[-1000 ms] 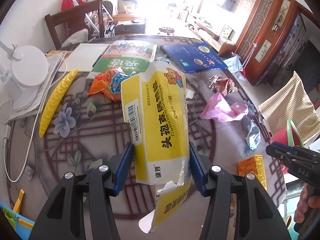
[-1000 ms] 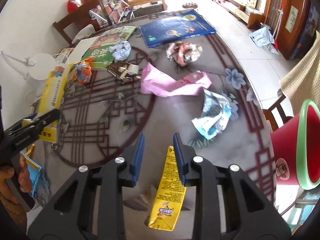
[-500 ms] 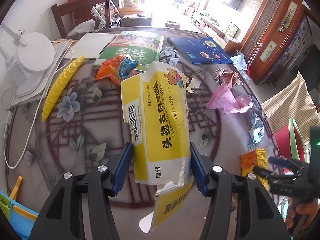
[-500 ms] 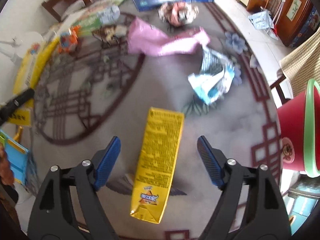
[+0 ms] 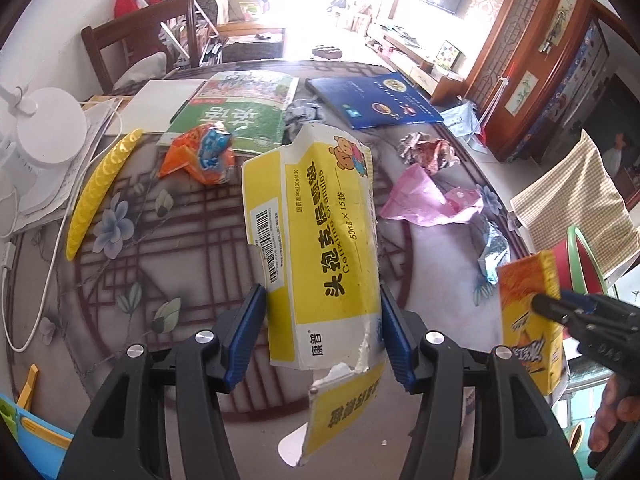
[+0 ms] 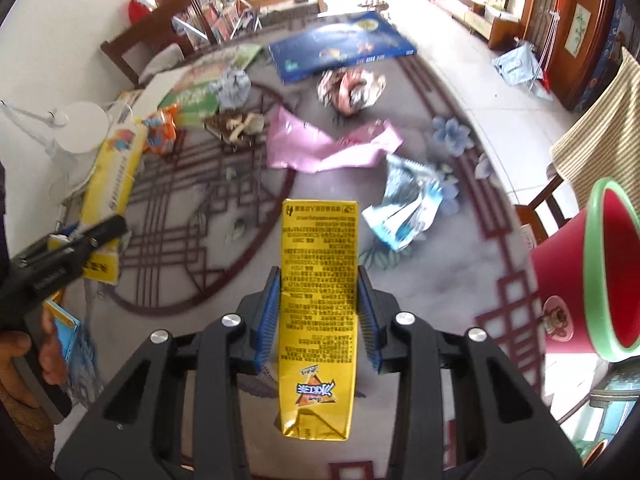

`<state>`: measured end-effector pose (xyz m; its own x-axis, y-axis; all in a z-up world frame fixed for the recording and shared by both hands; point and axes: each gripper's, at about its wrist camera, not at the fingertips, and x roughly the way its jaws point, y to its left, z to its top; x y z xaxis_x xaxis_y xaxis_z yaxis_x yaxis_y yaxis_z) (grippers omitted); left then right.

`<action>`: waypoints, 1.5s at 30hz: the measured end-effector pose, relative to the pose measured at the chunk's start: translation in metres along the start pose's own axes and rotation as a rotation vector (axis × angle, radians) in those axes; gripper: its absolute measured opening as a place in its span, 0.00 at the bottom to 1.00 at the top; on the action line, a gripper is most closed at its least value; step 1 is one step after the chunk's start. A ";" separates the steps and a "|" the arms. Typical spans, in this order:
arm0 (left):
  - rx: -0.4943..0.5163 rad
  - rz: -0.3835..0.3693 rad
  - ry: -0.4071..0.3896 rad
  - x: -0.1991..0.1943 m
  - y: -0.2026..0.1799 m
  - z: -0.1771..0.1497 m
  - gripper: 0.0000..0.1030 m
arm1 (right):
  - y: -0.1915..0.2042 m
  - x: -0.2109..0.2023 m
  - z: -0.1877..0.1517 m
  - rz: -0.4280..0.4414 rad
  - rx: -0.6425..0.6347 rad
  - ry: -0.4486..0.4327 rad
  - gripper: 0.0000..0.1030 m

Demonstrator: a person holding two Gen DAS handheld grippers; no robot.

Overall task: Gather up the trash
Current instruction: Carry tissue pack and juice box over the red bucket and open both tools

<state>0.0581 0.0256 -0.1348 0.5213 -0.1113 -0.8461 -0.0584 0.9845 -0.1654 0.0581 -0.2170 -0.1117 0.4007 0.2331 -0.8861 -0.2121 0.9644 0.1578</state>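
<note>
Trash in both grippers, above the patterned table (image 6: 460, 280): left gripper (image 5: 322, 334) pinches a torn yellow medicine box (image 5: 320, 240) reading "50mg×15", brand partly torn. Right gripper (image 6: 318, 316), jaws just closing, clamps a yellow drink carton (image 6: 318, 300), print too small to read.

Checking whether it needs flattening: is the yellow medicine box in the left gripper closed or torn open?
Torn open. The yellow medicine box has a ragged near end, its flap hanging loose below the left gripper.
</note>
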 end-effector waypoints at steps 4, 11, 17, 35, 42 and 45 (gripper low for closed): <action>0.003 0.001 -0.007 -0.002 -0.015 0.000 0.52 | -0.008 -0.012 0.002 0.009 -0.006 -0.025 0.34; -0.031 0.035 -0.044 -0.014 -0.044 -0.006 0.52 | -0.022 -0.029 0.005 0.054 -0.063 -0.054 0.34; -0.087 0.084 -0.052 -0.024 -0.069 -0.020 0.52 | -0.040 -0.039 0.009 0.118 -0.130 -0.059 0.34; -0.009 -0.006 -0.046 -0.010 -0.230 -0.030 0.52 | -0.172 -0.066 -0.003 0.149 -0.140 -0.063 0.34; 0.127 -0.175 0.013 0.015 -0.321 -0.024 0.52 | -0.251 -0.087 -0.005 0.076 -0.051 -0.088 0.34; 0.191 -0.249 0.047 0.027 -0.361 -0.024 0.52 | -0.286 -0.090 -0.007 0.010 -0.007 -0.085 0.34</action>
<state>0.0734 -0.3356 -0.1104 0.4593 -0.3542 -0.8146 0.2297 0.9332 -0.2763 0.0765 -0.5144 -0.0798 0.4723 0.2530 -0.8443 -0.2227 0.9611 0.1633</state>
